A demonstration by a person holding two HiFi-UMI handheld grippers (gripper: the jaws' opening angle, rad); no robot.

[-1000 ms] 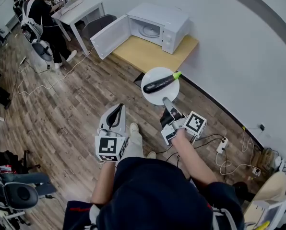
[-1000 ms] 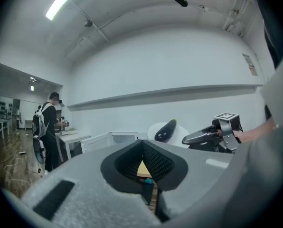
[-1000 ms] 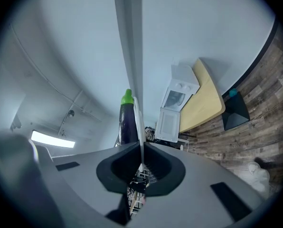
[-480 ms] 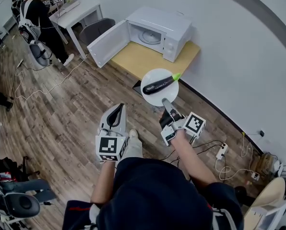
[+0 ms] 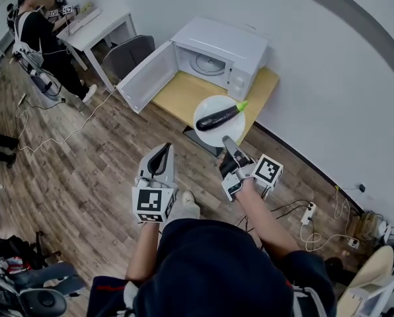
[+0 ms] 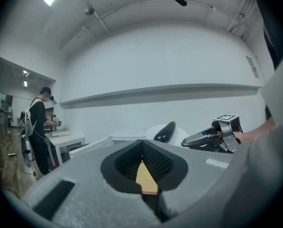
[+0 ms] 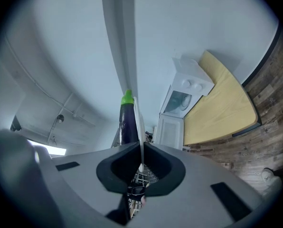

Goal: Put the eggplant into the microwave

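Behind right tool (image 7: 141,151), eggplant's (image 7: 128,122) end hidden.

Dark navy top (image 5: 210,269), sleeves short. Pale trouser leg (image 5: 184,207) below it. Left gripper (image 5: 164,146): pale grey shell, black strip along the top, white cube (image 5: 151,202) with black square markers at the back. Right gripper (image 5: 226,139): black and grey body, same kind of marker cube (image 5: 268,170). Both gripper views: matte grey housing, dark V-shaped recess (image 7: 153,167). Ribbed black pads (image 6: 156,158) in the left one, with a tan strip (image 6: 145,177) at its centre. Dark rectangular slot (image 7: 228,194) on the right housing.
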